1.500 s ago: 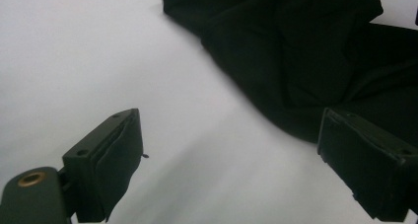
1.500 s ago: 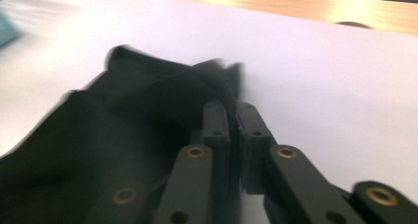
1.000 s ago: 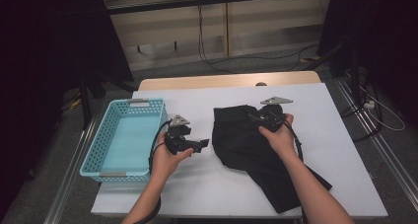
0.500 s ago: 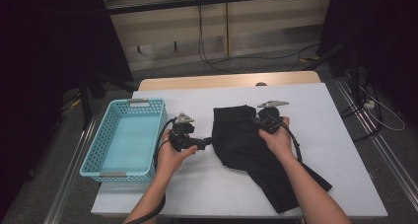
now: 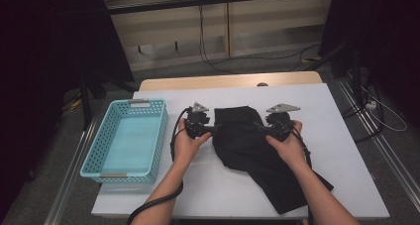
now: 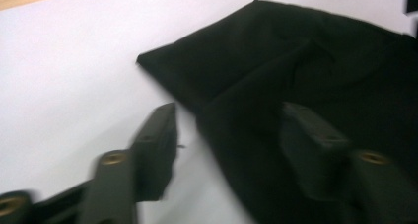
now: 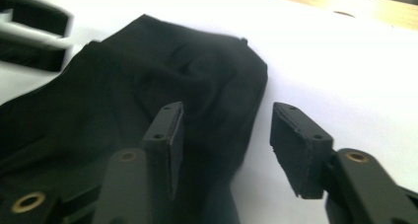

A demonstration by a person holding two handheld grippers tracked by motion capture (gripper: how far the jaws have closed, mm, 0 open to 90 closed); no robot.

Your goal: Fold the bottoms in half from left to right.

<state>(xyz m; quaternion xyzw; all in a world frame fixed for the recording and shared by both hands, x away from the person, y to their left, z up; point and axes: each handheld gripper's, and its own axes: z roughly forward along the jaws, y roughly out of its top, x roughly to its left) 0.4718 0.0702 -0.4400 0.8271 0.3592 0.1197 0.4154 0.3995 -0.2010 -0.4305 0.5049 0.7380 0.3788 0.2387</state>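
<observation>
A black garment [image 5: 247, 148] lies crumpled on the white table [image 5: 346, 136], trailing toward the front right. My left gripper [image 5: 217, 129] points right at the garment's left edge. In the left gripper view it [image 6: 229, 140] is open, one jaw over bare table and the other over the black cloth [image 6: 296, 61]. My right gripper [image 5: 258, 127] points left over the garment's upper part. In the right gripper view it [image 7: 226, 135] is open and straddles the cloth's [image 7: 148, 71] edge, with nothing pinched. The left gripper's jaws face it from across the cloth.
A teal mesh basket [image 5: 159, 136] with nothing in it stands at the table's left, close behind my left hand. A wooden strip [image 5: 223, 81] runs along the table's far edge. Dark stands and cables sit on the floor beyond.
My left gripper has travelled right from beside the basket to the garment's left edge. My right gripper has shifted slightly left and nearer over the cloth. The garment has not moved.
</observation>
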